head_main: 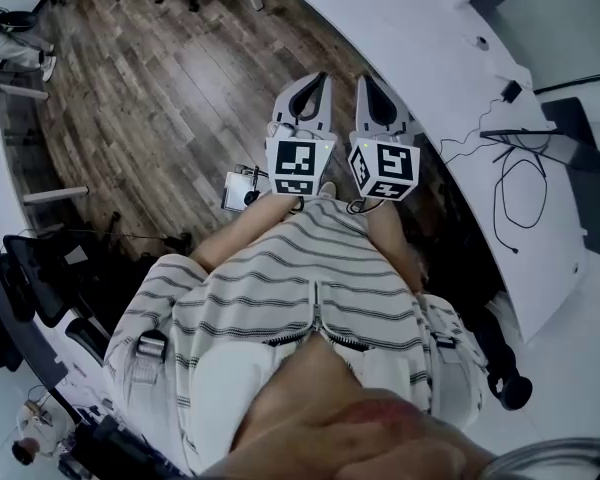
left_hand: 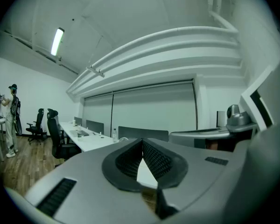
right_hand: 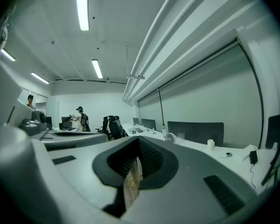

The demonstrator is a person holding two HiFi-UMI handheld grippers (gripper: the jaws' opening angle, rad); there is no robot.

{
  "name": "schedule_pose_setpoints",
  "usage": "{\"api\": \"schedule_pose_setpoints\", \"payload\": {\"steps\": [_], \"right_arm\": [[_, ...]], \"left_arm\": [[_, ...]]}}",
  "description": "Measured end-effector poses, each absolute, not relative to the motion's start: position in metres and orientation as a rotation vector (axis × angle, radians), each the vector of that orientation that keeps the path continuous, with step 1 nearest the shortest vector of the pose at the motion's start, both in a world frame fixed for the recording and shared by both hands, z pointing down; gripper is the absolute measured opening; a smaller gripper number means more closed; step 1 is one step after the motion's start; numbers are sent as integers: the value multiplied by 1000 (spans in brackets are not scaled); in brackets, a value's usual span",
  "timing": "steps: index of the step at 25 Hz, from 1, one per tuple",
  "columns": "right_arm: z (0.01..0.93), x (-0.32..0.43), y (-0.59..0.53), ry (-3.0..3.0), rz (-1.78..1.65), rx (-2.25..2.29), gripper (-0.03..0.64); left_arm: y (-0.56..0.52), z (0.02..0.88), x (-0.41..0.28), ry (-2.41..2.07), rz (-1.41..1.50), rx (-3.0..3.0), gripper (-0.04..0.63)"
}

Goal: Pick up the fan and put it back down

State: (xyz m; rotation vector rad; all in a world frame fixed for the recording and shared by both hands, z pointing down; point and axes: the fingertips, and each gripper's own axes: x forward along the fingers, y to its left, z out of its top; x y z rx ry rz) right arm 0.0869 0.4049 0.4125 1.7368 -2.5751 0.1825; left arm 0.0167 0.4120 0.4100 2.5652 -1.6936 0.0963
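Two grippers: the left gripper [left_hand: 142, 146] and the right gripper [right_hand: 139, 143] are held level and side by side, just off the edge of the counter [head_main: 410, 28], in front of the holder's striped shirt [head_main: 310, 268].
Left gripper state: its jaws meet at the tips and nothing is between them.
Right gripper state: its jaws are drawn together to a sliver and it carries nothing.
Fan: the fan [right_hand: 170, 137] is a small round one. It stands upright far along the counter beside a bottle [right_hand: 164, 129], well apart from both grippers and not yet lifted.
Stage, as a judgement: the approach is not under way, so the whole pick-up and set-down remain.
Risk, closed jaws: if a gripper arrives at the fan with its jaws together, it will likely shove or tip the fan along the counter instead of taking it.
Risk, light body: the fan looks small and top-heavy. A pinch on the round head rather than the base may let it swing, and a tilted set-down on the counter could topple it.
Risk, cup: a cup [right_hand: 210, 144] stands on the counter on the near side of the fan. A low sweep toward the fan could knock it.
Risk, cables: loose cables [head_main: 520, 183] lie on the counter's near end. Whether the fan has a cord I cannot tell, and a cord would drag on the lift.
Risk, chairs: chairs [right_hand: 115, 127] crowd the counter's edge and could block the way.
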Motion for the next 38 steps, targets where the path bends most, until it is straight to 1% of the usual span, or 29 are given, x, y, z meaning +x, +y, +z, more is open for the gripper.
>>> {"api": "schedule_pose_setpoints", "payload": {"steps": [6,13,22,28,38], "right_arm": [[417,90,408,-2589,228,1724,12],[416,114,417,-2597,242,1749,12],[426,131,411,-2606,271,1756,11],[429,125,375,-2603,250,1757,11],[428,102,268,-2593,224,1808,11]], "left_arm": [[417,412,23,-1681,93,2557,9],[423,413,47,-1680,126,2560,9],[415,421,59,-1692,160,2550,9],[378,425,53,-1695,148,2561,9],[273,421,32,-1664,108,2611,9]]}}
